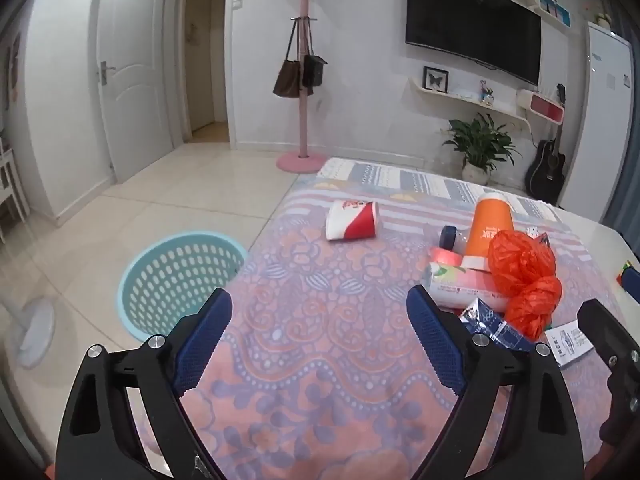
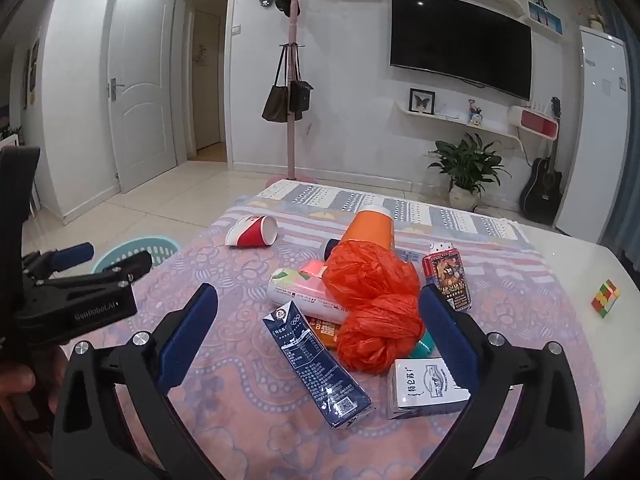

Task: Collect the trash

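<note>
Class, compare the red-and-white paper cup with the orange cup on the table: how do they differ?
The paper cup is red and white; the orange cup is plain orange with a white rim. The paper cup lies alone; the orange cup sits in the trash pile, touching the orange bag. The orange cup looks larger. Both lie tipped over.

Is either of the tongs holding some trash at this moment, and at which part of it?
Nothing is held. The left tongs stand open over bare tablecloth; the right tongs stand open above the orange plastic bag and the blue carton, without gripping them.
</note>
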